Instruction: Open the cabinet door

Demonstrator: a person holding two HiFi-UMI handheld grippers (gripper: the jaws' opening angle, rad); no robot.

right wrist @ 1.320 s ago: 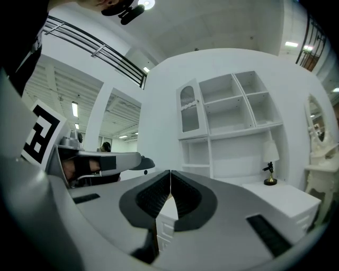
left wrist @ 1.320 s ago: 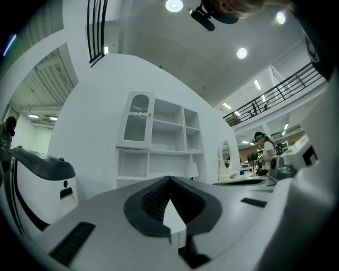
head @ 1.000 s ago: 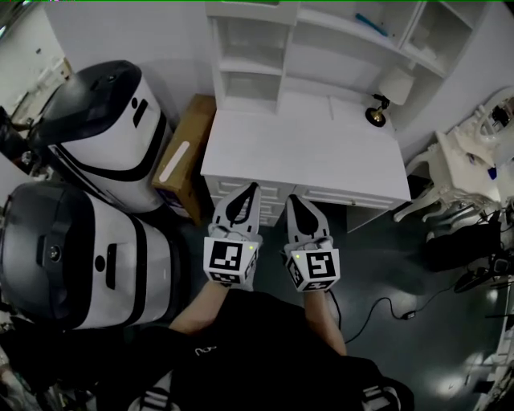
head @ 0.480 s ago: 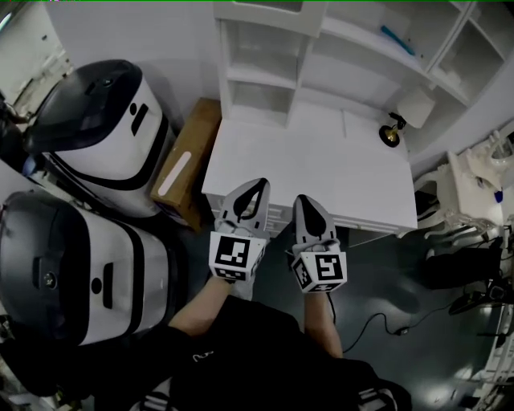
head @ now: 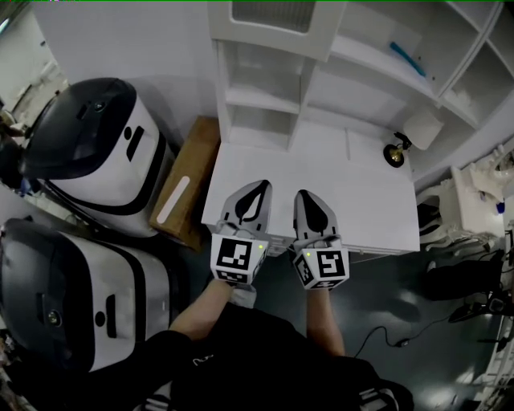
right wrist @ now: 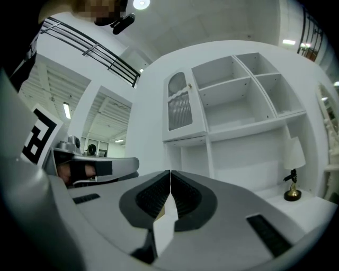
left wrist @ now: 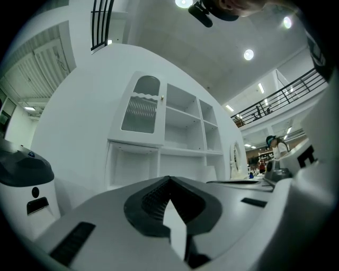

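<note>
White table [head: 353, 193] carries a hutch [head: 261, 88] with the cabinet door [head: 273, 16] shut at its upper left; left tongs [head: 261, 185] and right tongs [head: 306, 194], both closed and empty, point level over the table's front edge, apparently staged to reach that door.

cabinet door [head: 271, 14]: upper part cut off at top edge
counter [head: 361, 193] front: hidden from above

White desk [head: 353, 193], open shelves [head: 257, 100], small lamp [head: 423, 128], dark floor [head: 418, 321]
</note>
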